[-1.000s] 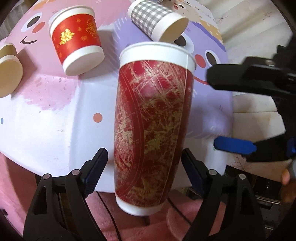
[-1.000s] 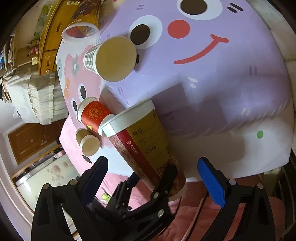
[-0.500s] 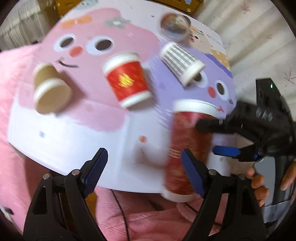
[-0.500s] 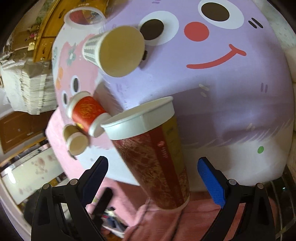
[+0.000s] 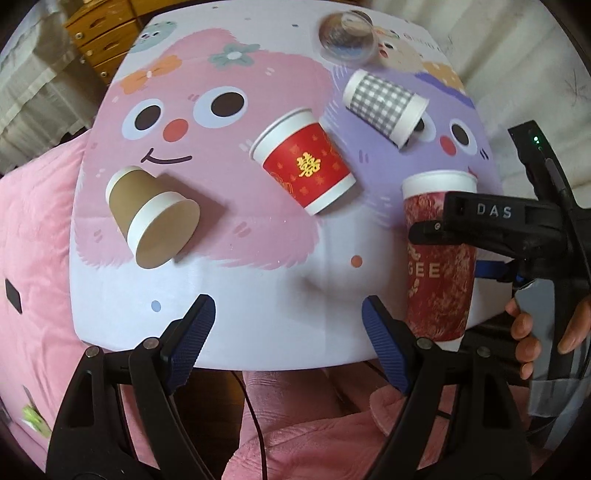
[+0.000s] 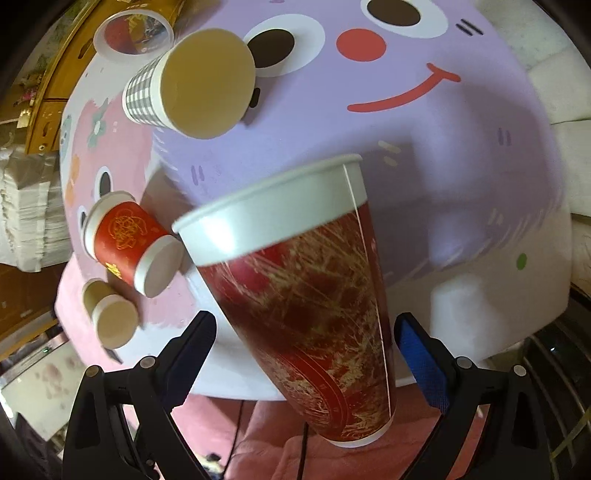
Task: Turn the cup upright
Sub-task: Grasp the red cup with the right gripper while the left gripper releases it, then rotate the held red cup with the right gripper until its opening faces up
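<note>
A tall red-and-gold paper cup (image 6: 310,295) stands rim up at the table's near edge, between the fingers of my right gripper (image 6: 306,339). In the left wrist view the same cup (image 5: 437,258) stands at the right, with the right gripper's black fingers (image 5: 491,218) on either side of it. The right jaws stand close to the cup's sides; contact cannot be seen. My left gripper (image 5: 288,336) is open and empty, left of the tall cup.
On the pink and purple cartoon table (image 5: 258,266) lie a brown cup (image 5: 151,218), a red cup (image 5: 306,162) and a grey checked cup (image 5: 384,103) on their sides. A clear plastic cup (image 5: 345,35) is at the far edge. Pink bedding (image 5: 33,236) lies around the table.
My left gripper has let go of the tall cup and pulled back to the left. The right gripper has come in around the cup, which now stands more upright.
</note>
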Available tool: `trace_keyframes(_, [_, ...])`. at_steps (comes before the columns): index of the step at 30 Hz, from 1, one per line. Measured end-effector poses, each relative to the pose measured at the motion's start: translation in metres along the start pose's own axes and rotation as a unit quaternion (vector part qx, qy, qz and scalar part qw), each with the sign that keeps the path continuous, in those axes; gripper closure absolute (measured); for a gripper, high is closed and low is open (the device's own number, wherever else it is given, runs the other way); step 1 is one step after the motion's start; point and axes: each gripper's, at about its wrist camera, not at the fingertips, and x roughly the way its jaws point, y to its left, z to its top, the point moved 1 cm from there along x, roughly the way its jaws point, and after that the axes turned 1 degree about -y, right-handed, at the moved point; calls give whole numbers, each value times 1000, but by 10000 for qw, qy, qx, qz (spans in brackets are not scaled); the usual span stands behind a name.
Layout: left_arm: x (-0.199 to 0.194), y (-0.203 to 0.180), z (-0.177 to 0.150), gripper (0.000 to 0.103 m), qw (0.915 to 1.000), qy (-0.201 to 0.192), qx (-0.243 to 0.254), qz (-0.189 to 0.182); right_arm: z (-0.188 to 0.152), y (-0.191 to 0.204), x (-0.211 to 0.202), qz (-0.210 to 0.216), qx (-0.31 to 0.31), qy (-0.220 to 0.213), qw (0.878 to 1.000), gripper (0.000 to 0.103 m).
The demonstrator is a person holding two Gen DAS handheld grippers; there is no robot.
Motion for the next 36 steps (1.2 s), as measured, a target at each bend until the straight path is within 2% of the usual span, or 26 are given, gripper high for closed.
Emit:
trace_keyframes(3, [4, 2, 1, 23, 9999, 88, 97, -63, -11, 2, 0, -337, -143, -268, 9990, 5])
trace_keyframes(5, [5, 4, 2, 23, 9997, 130, 157, -94, -19, 3, 2, -399, -165, -384, 9983, 5])
trace_keyframes(7, [6, 7, 2, 23, 9995, 181, 236, -119, -27, 1, 1, -338, -138, -516, 9980, 18])
trace_keyframes(15, [12, 13, 8, 23, 9972, 401, 585, -219, -55, 2, -2, -281, -191, -1024, 9942, 22])
trace_keyframes(18, [15, 15, 9, 23, 9956, 611, 646, -309, -66, 7, 3, -27, -135, -1137, 9934, 23])
trace_keyframes(19, [15, 17, 9, 23, 9952, 645, 647, -355, -72, 7, 1, 94, -137, -1254, 9920, 23])
trace_keyframes(24, [14, 20, 13, 23, 9932, 698, 872, -324, -95, 8, -25, 103, -270, -1925, 9809, 23])
trace_keyframes(28, [9, 22, 15, 23, 9905, 663, 1170, -275, -117, 6, -47, 260, -196, -2518, 9672, 23])
trace_keyframes(32, [-7, 28, 21, 23, 9902, 399, 1297, -340, -132, 6, -69, 342, -235, -3201, 9465, 23])
trace_keyframes(34, [-17, 32, 24, 23, 9889, 234, 1415, -388, -141, 9, -75, 354, -318, -3651, 9297, 23])
trace_keyframes(36, [-26, 36, 29, 23, 9874, 72, 1537, -366, -154, 13, -77, 271, -453, -4180, 9069, 23])
